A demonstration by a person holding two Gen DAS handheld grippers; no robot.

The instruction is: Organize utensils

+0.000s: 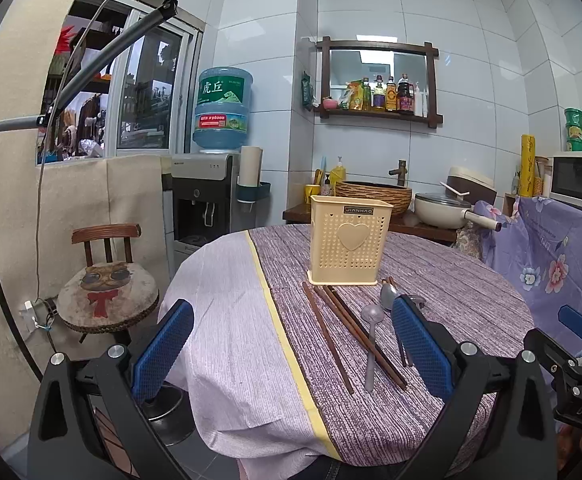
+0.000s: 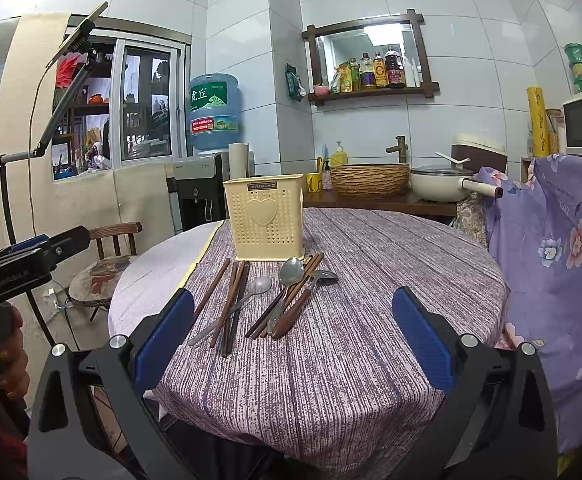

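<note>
A cream perforated utensil holder (image 1: 349,238) with a heart on its front stands upright on the round table (image 1: 227,320); it also shows in the right wrist view (image 2: 265,220). In front of it lie several brown chopsticks (image 2: 233,304), a grey spoon (image 2: 247,294), a metal spoon (image 2: 291,272) and a wood-handled ladle (image 2: 299,308). In the left wrist view the chopsticks (image 1: 331,328) and grey spoon (image 1: 371,340) lie between my fingers. My left gripper (image 1: 291,340) is open and empty above the near table. My right gripper (image 2: 293,332) is open and empty, just short of the utensils.
A chair with a cat cushion (image 1: 107,292) stands left of the table. A water dispenser (image 1: 207,196) is behind it. A counter holds a woven basin (image 2: 369,178) and a pot (image 2: 443,186). A purple floral cloth (image 2: 551,248) hangs at the right.
</note>
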